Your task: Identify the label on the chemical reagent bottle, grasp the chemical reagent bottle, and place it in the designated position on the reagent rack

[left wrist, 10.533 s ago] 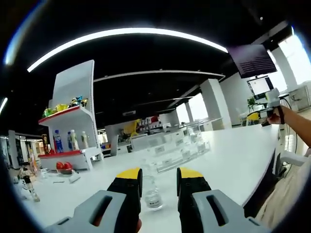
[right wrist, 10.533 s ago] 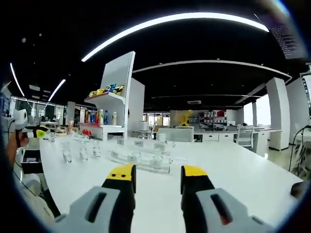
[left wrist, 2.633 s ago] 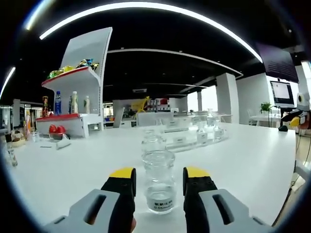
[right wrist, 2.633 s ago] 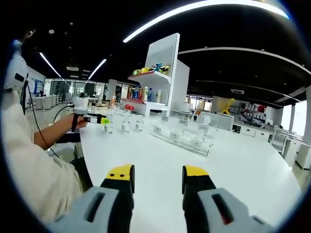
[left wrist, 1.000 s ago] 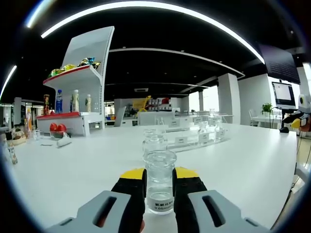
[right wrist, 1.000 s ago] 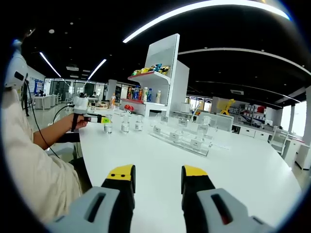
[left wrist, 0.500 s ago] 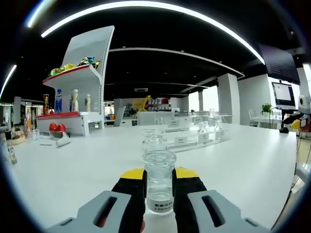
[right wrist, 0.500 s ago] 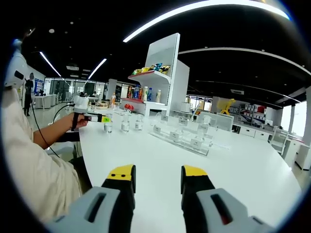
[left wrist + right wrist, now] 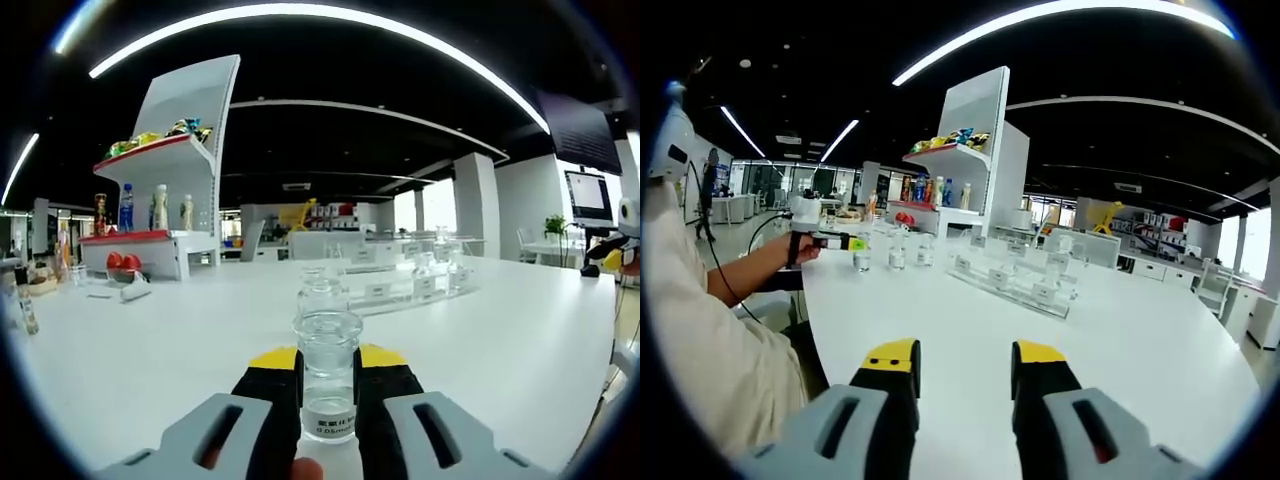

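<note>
In the left gripper view a clear glass reagent bottle point(image 9: 328, 370) with a white label low on its front stands between the yellow-tipped jaws of my left gripper point(image 9: 328, 362), which is shut on it. A second clear bottle point(image 9: 321, 293) stands right behind it on the white table. Farther back lies the clear reagent rack point(image 9: 400, 285) with small labels and a few bottles. In the right gripper view my right gripper point(image 9: 964, 358) hovers open over bare table, nothing between its jaws. The same rack point(image 9: 1015, 282) shows there mid-table, and my left gripper point(image 9: 830, 241) with its bottle point(image 9: 862, 260) at the far left.
A white shelf unit point(image 9: 160, 210) with drink bottles and snacks stands at the table's back left. Two more clear bottles point(image 9: 912, 253) stand near the held one. A person's arm and pale sleeve point(image 9: 710, 330) take up the left of the right gripper view. The white table point(image 9: 1160, 350) spreads wide.
My left gripper's jaws have come together on the near bottle since 2.6 s ago and stay shut on it. The right gripper has barely moved.
</note>
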{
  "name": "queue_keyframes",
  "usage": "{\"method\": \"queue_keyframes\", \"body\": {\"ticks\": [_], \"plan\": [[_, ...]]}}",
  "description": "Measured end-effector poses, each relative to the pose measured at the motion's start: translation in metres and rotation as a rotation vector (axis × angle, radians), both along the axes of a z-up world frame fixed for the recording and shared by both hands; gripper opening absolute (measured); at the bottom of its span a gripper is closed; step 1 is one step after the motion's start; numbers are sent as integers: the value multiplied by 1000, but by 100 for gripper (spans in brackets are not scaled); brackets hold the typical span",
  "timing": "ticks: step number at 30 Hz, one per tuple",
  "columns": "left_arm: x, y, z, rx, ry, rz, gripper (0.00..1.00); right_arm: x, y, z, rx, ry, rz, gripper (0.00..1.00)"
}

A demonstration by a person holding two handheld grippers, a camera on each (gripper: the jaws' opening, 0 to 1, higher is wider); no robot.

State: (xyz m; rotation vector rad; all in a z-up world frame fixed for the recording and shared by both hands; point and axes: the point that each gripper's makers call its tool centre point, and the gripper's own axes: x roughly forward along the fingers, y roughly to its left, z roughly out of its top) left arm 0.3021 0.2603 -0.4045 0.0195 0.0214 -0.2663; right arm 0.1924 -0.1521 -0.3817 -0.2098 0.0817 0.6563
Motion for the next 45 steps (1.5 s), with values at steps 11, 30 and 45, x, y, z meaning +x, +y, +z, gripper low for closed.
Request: {"method": "queue_keyframes", "body": {"ticks": [11, 30, 45], "plan": [[0, 0, 1, -20, -21, 14, 19, 2, -1, -2, 3, 3, -7, 36], [-6, 1, 3, -22, -38, 38, 19, 5, 4, -5, 0, 10, -3, 35], [-17, 2, 27, -29, -54, 44, 20, 3, 3, -3, 4, 6, 1, 35]]}}
